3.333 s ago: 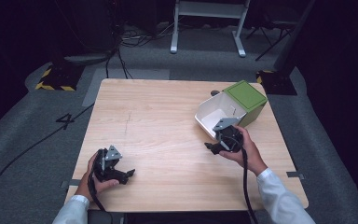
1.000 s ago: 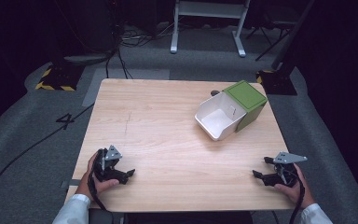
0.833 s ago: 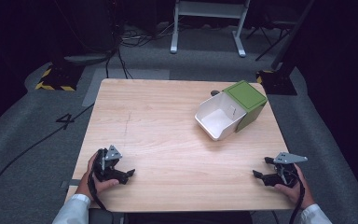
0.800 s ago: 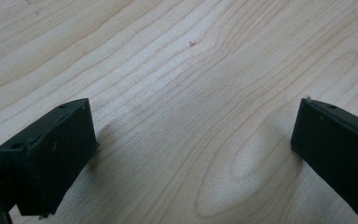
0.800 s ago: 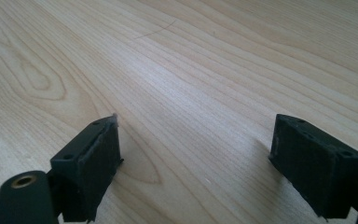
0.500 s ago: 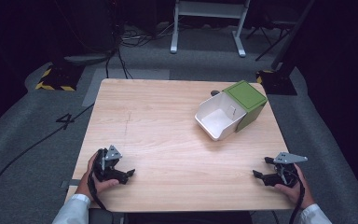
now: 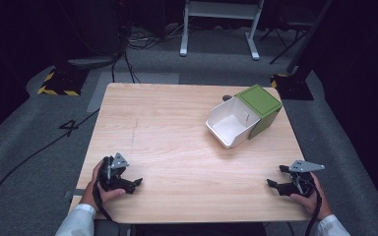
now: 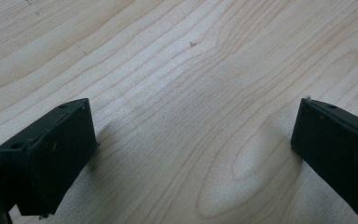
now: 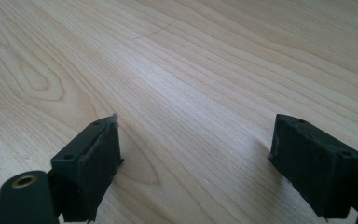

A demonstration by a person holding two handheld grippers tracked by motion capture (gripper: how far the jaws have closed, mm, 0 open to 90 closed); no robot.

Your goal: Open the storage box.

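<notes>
A white open bin with a green lid [image 7: 242, 120] lies tilted at the back right of the wooden table [image 7: 177, 142]. My left gripper [image 7: 135, 185] rests near the front left corner, held by a hand, open with nothing between its jaws. In the left gripper view the left gripper [image 8: 191, 158] stands wide apart over bare wood. My right gripper [image 7: 274, 176] sits at the front right edge, also open and empty. The right gripper view shows the right gripper [image 9: 196, 158] spread over bare wood grain.
Around the table lies grey floor [image 7: 39, 147] with cables. A yellow-black striped base [image 7: 59, 81] stands at back left and a white stand's legs [image 7: 216, 29] at the back. A black box [image 7: 295, 83] sits just behind the bin.
Since 3.3 s ago my right gripper has drawn back from the bin to the front right edge. Over the last second nothing has moved.
</notes>
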